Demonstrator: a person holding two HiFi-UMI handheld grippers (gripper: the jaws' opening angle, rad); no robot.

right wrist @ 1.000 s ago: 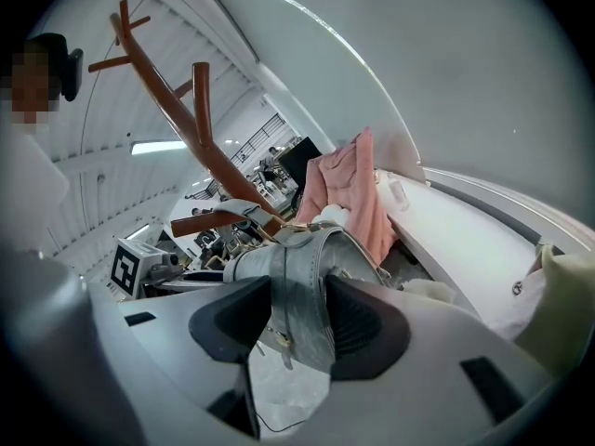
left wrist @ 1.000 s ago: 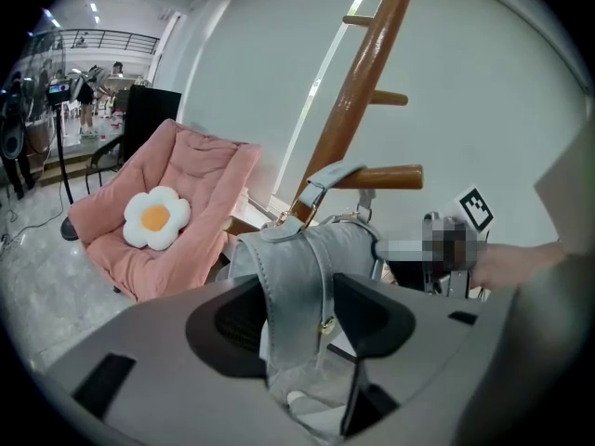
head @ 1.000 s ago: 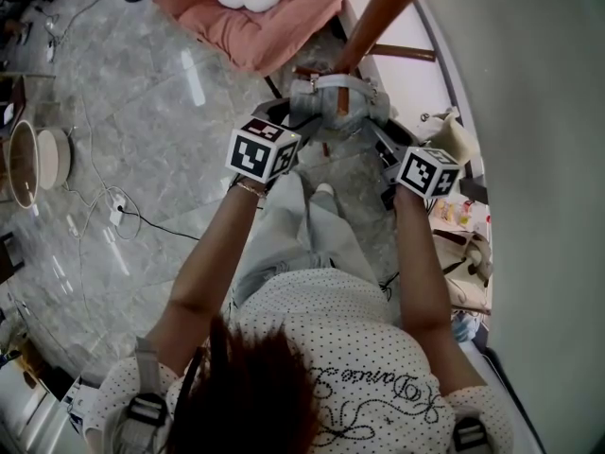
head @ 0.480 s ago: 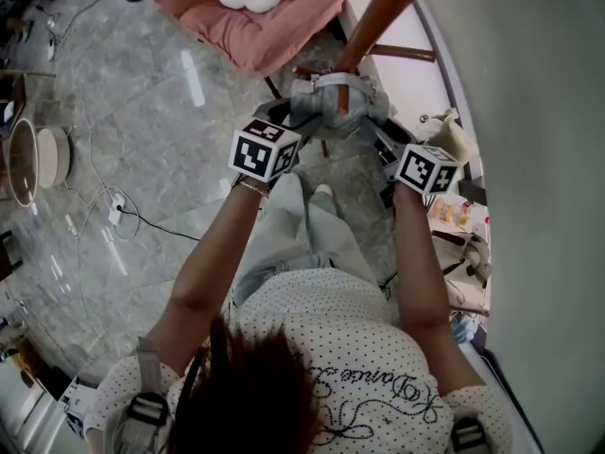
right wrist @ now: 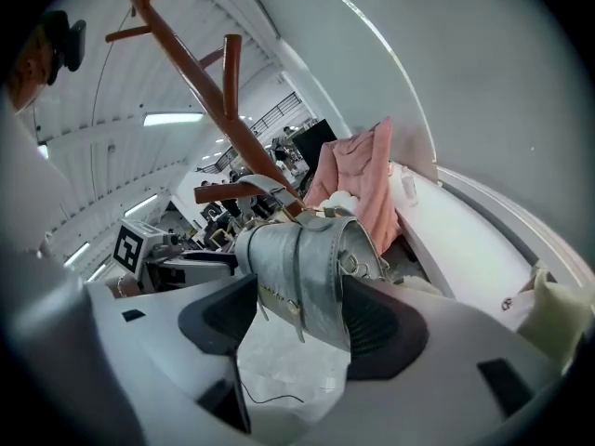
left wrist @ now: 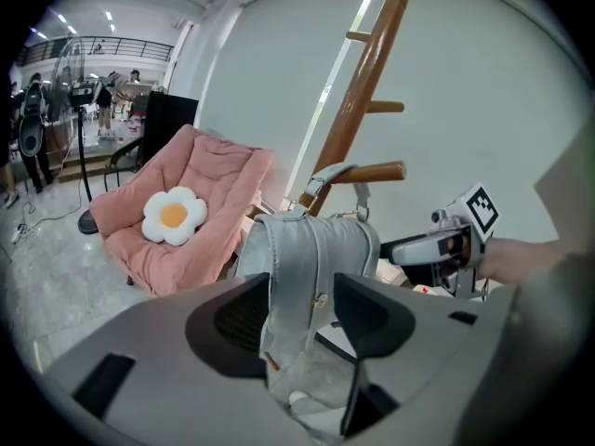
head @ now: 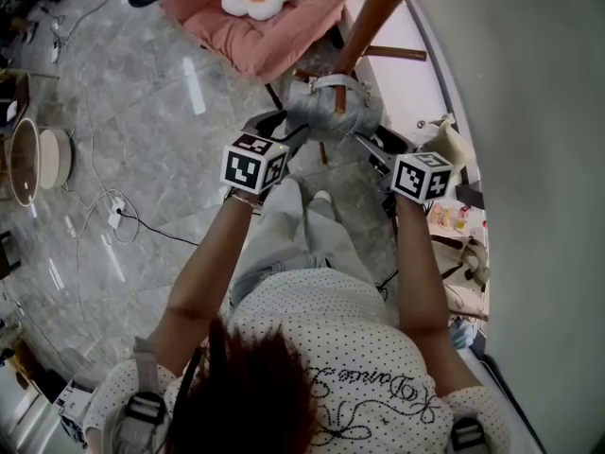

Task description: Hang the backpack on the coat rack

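Observation:
A grey backpack (head: 331,112) hangs by its top loop from a peg (left wrist: 367,172) of the brown wooden coat rack (head: 378,8). In the left gripper view the backpack (left wrist: 311,249) hangs just ahead of my left gripper (left wrist: 302,319). Its strap dangles between the open jaws, with a gap to the right jaw. In the right gripper view the backpack (right wrist: 302,268) lies between the jaws of my right gripper (right wrist: 297,323). Those jaws are opening, with a gap at the left pad. From above, the left gripper (head: 284,126) and right gripper (head: 371,145) flank the bag.
A pink chair (head: 260,12) with a flower cushion stands behind the rack. A white platform (head: 406,64) runs along the curved wall. Bags and clutter (head: 463,225) lie on the right. A cable and power strip (head: 118,211) lie on the marble floor at left, beyond them bowls (head: 38,159).
Both grippers have eased slightly back from the bag, the right one more. The backpack stays hanging on its peg.

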